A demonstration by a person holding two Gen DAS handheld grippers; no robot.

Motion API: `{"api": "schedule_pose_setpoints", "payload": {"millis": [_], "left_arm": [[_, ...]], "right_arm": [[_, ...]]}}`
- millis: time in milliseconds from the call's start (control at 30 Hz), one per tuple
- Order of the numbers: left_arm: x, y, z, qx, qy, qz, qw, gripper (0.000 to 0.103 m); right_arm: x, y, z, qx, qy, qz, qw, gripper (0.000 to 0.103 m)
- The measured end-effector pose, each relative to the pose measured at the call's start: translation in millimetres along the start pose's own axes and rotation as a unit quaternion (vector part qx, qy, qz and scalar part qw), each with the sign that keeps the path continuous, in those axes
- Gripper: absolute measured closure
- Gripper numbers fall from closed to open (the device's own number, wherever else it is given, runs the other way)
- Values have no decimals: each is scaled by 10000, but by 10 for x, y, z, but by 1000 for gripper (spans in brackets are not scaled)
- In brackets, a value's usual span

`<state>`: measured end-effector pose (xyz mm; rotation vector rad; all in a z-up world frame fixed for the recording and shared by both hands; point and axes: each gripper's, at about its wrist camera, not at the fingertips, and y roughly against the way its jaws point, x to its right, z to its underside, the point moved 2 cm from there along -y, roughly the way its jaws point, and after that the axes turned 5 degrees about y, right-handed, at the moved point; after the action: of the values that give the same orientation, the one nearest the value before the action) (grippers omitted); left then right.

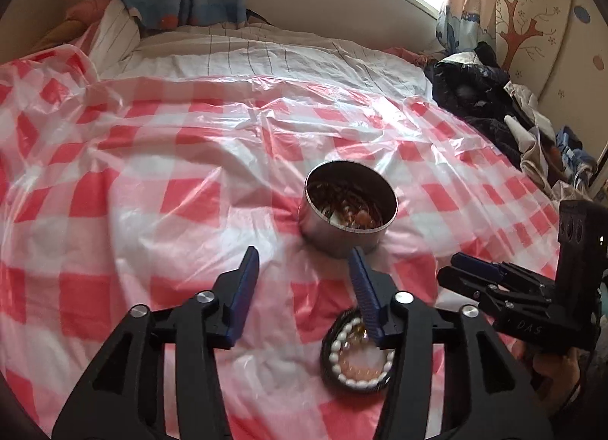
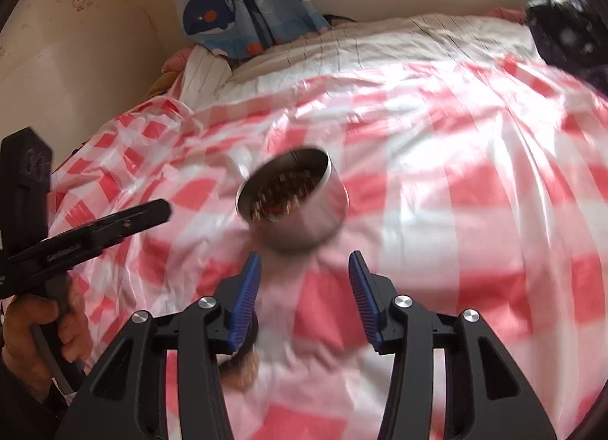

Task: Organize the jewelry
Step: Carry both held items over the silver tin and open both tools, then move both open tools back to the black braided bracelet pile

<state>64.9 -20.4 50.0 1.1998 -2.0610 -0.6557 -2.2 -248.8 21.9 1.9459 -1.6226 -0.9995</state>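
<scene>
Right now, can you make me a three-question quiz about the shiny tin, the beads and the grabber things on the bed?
1. Where does the bracelet pile lie?
A. inside the tin
B. on the checked sheet, nearer the camera than the tin
C. on the dark clothes

2. What colour are the squares on the plastic sheet?
A. red and white
B. green and yellow
C. all blue

3. How does the left gripper stand?
A. shut on the tin
B. shut on the beads
C. open, holding nothing

Answers:
1 B: the bracelet pile lies on the sheet, in front of the metal tin.
2 A: red and white squares cover it.
3 C: the left gripper has its jaws apart with only sheet between them.
</scene>
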Motion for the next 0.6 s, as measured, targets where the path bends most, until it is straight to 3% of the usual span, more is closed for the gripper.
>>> {"api": "schedule_pose_setpoints", "payload": {"millis": [67,167,333,600], "left_arm": [[19,85,164,48,-133,-199,9997,45],[-24,137,340,161,-102,-447,9988,28],[-104,6,357,-16,202,-434,9989,27],[218,-19,353,53,-679,-703,9952,24]], "right_arm": [[27,40,142,-71,-127,55,9999,46],[24,16,304,-210,-277,23,9994,45],[-9,-181,390,-431,-453,-13,9980,40],[-50,-222,360,-419,-431,-29,9982,32]]}}
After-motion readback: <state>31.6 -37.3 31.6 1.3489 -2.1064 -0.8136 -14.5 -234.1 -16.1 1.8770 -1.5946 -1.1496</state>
